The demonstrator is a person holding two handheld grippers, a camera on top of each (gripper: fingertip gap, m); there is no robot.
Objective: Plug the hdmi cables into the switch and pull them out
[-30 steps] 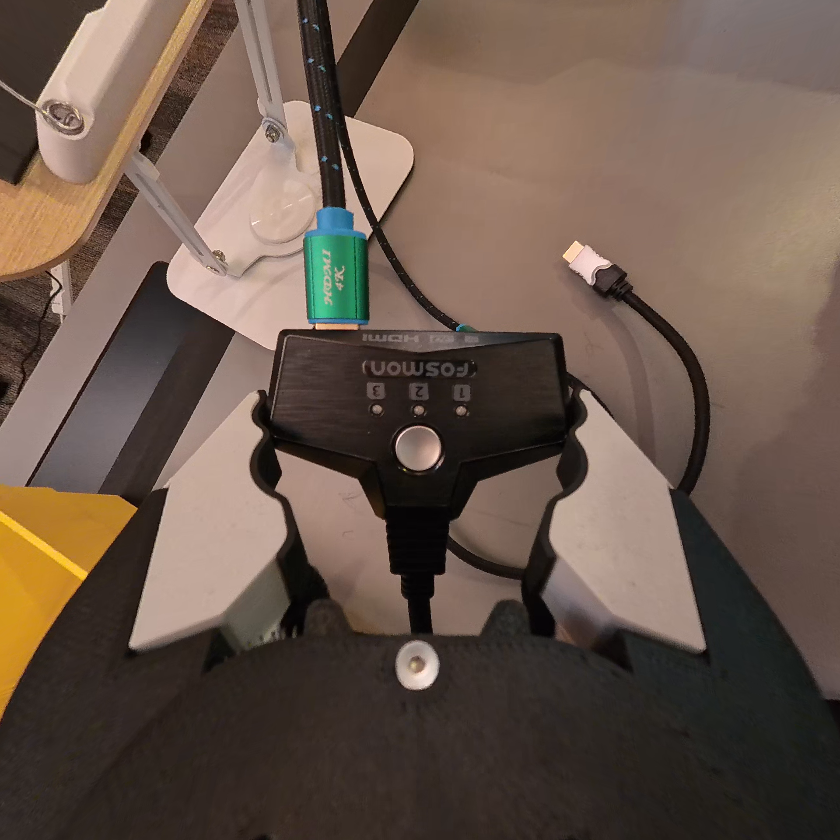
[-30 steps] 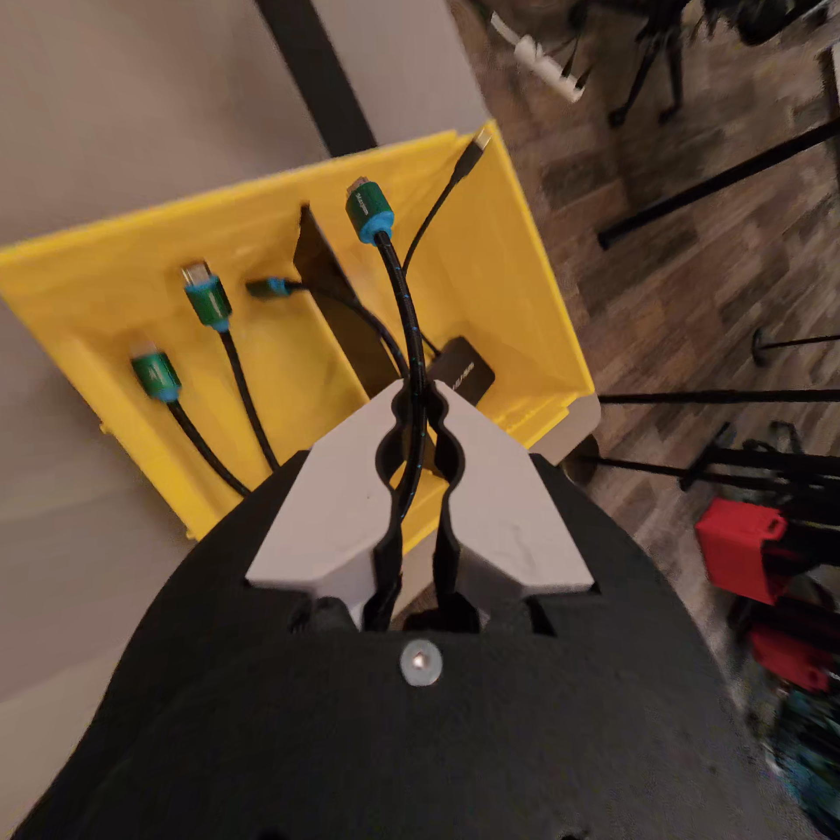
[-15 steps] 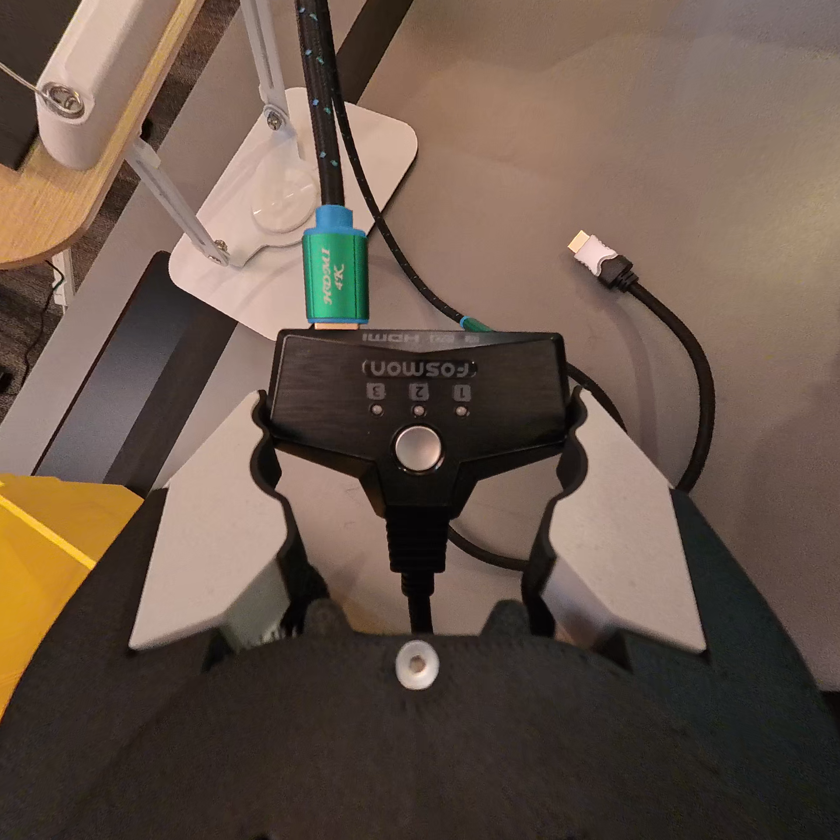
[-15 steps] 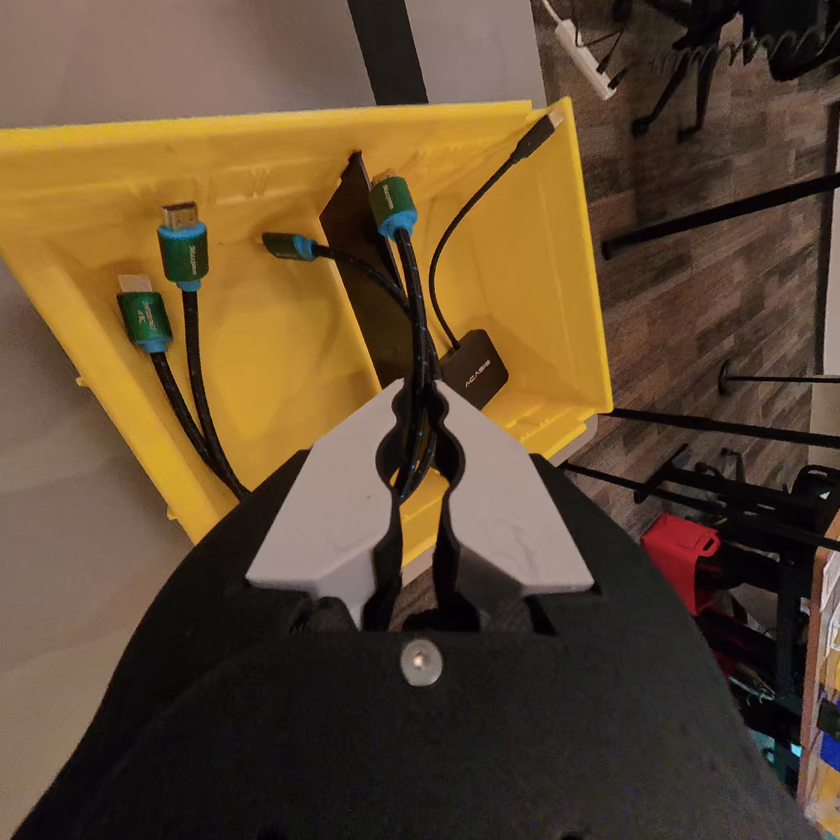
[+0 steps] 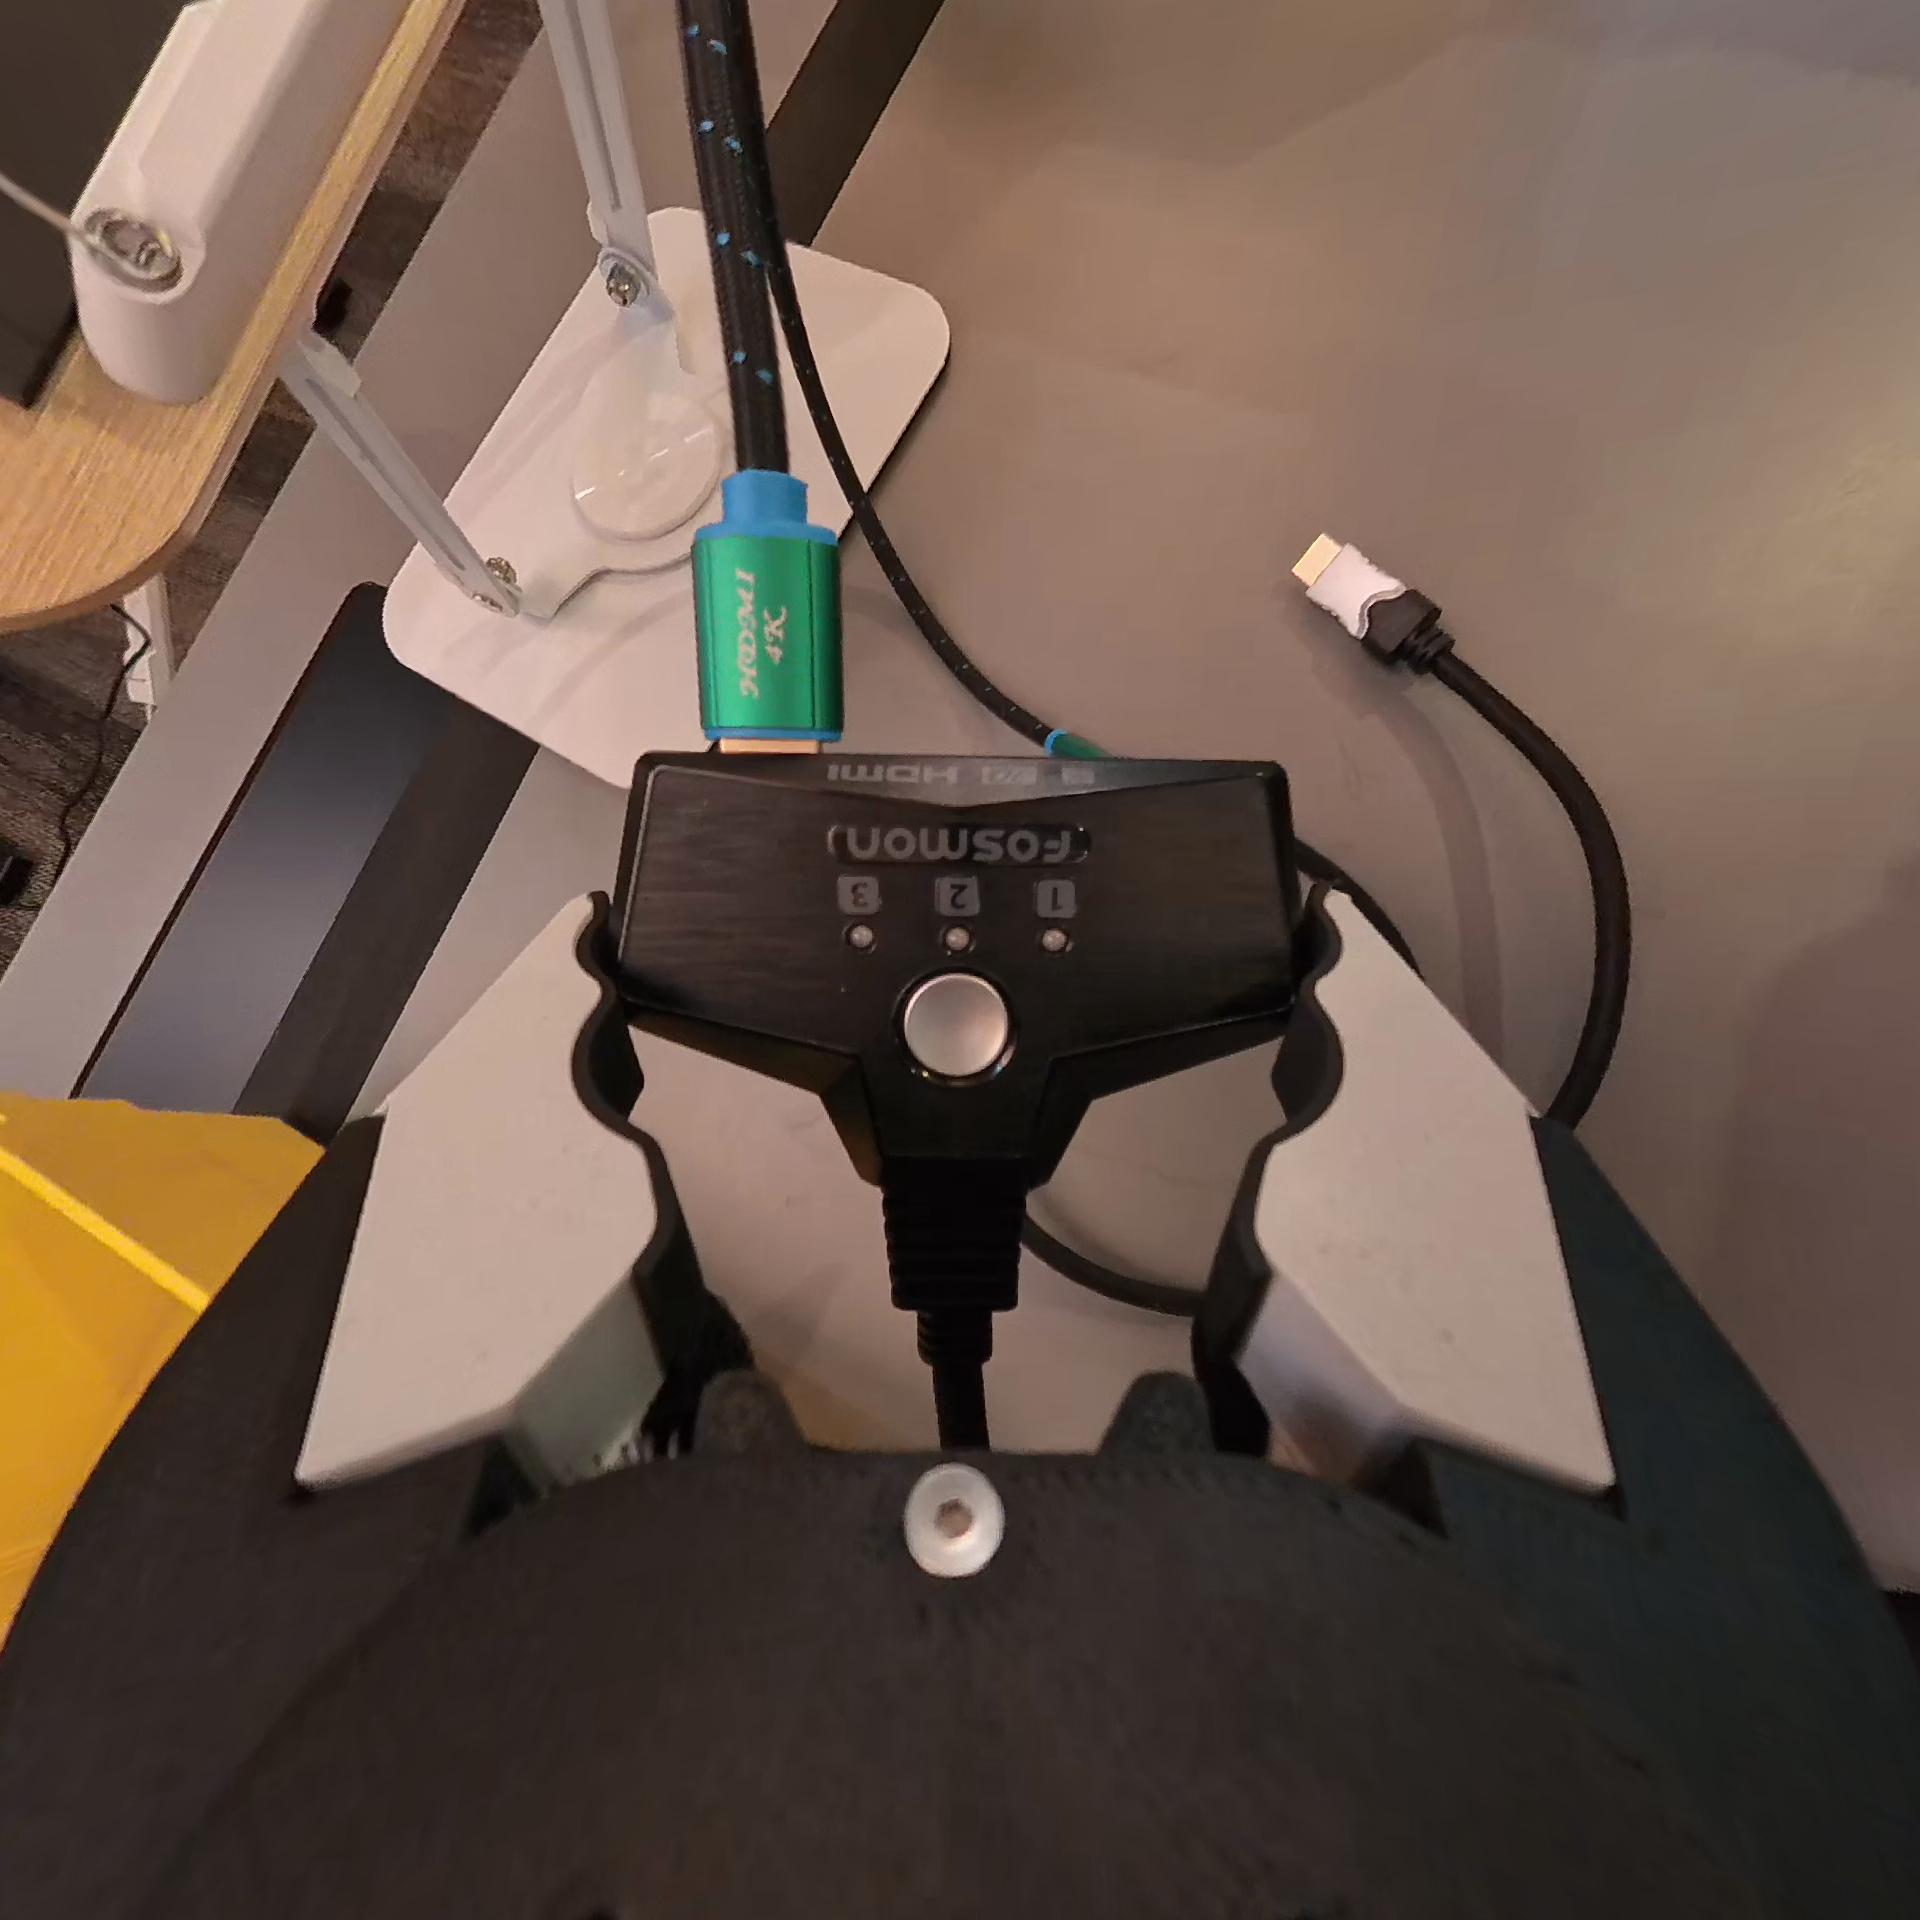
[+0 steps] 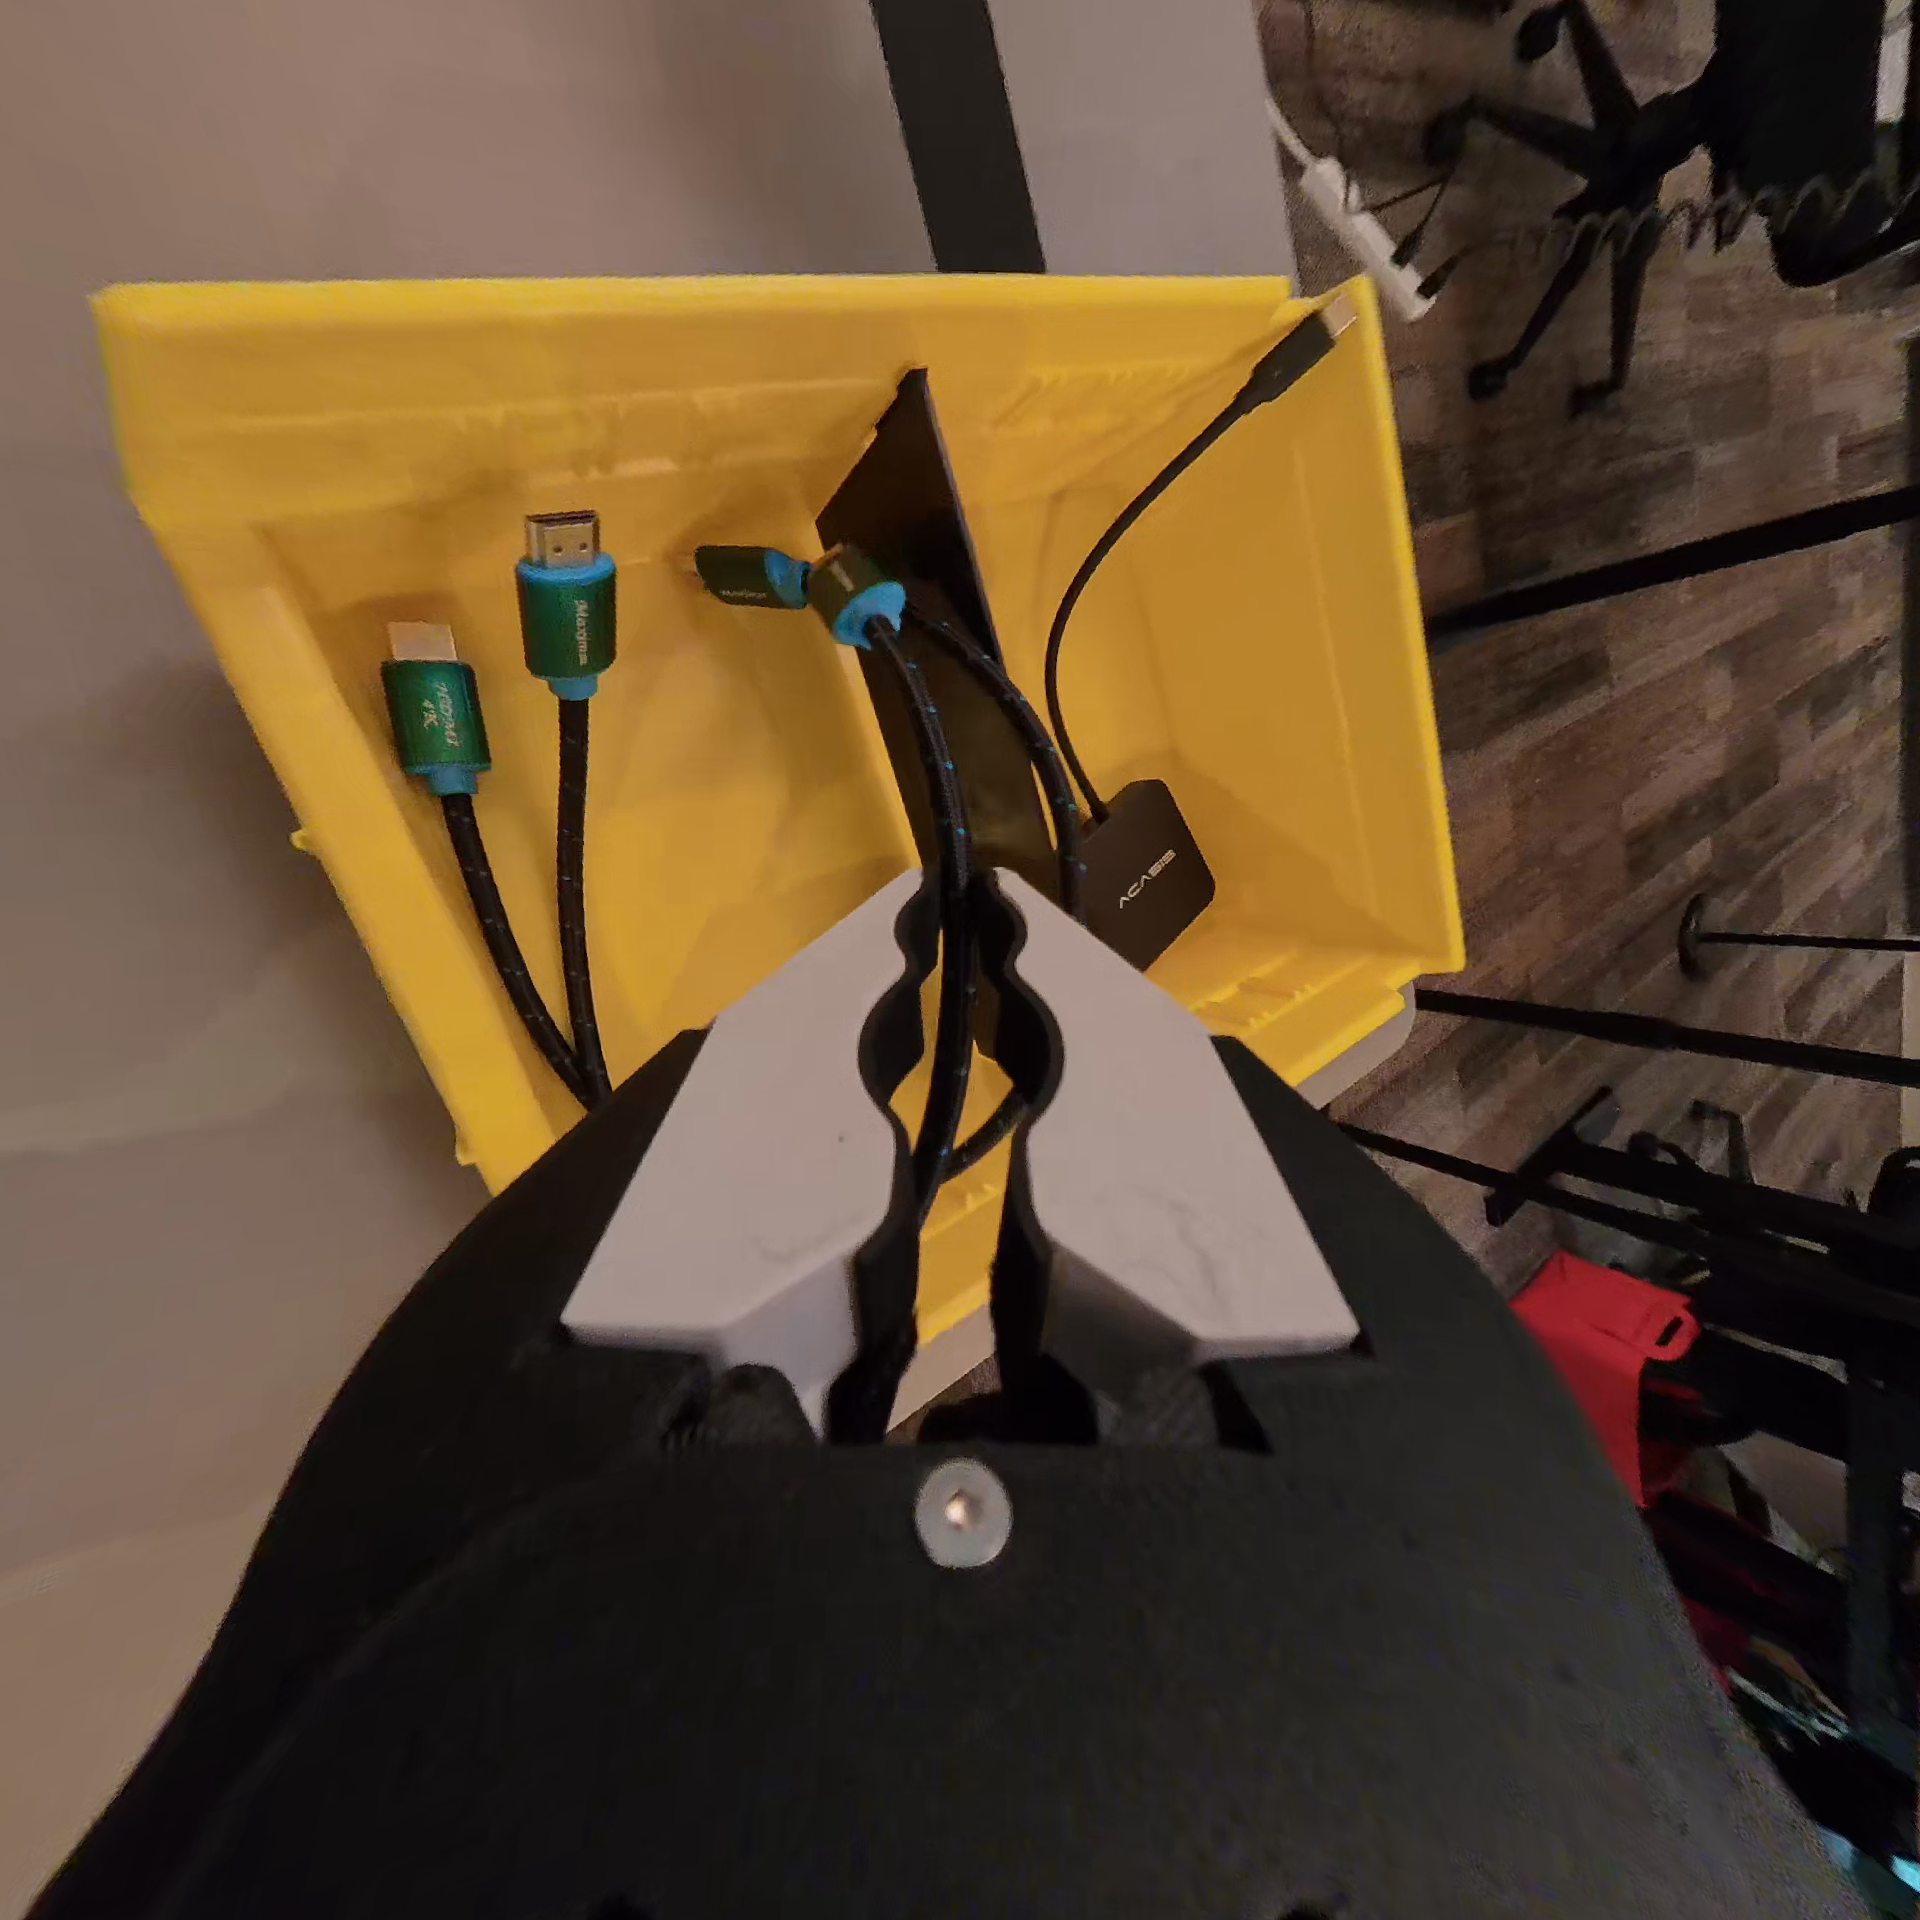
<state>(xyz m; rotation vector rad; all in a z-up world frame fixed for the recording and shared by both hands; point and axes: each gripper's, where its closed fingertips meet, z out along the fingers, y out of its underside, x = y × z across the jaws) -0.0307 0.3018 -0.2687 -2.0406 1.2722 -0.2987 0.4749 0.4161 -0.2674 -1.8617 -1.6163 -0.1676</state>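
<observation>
In the left wrist view, my left gripper (image 5: 956, 925) is shut on the black HDMI switch (image 5: 956, 862), one finger on each side of it. A green HDMI plug (image 5: 769, 634) on a braided cable sits in the switch's far left port. A second, smaller green plug (image 5: 1070, 743) shows just behind the switch's far edge. The switch's own black cable ends in a white plug (image 5: 1351, 597) lying on the table. In the right wrist view, my right gripper (image 6: 961, 888) is shut on a braided cable (image 6: 935, 748) whose green plug (image 6: 852, 597) hangs free over the yellow bin (image 6: 623, 343).
The bin holds three more green-plugged cables (image 6: 566, 613), a black divider (image 6: 914, 488) and a black adapter (image 6: 1143, 873). A white lamp base (image 5: 665, 488) stands beyond the switch. The bin's corner (image 5: 104, 1247) shows at lower left. Floor and stands lie beyond the table edge. The grippers' ends are close to 55 cm from one another.
My right gripper has swung with its cable, so the bin now lies squarer in view and the held plug sits lower, by the divider. The left gripper and switch have barely moved.
</observation>
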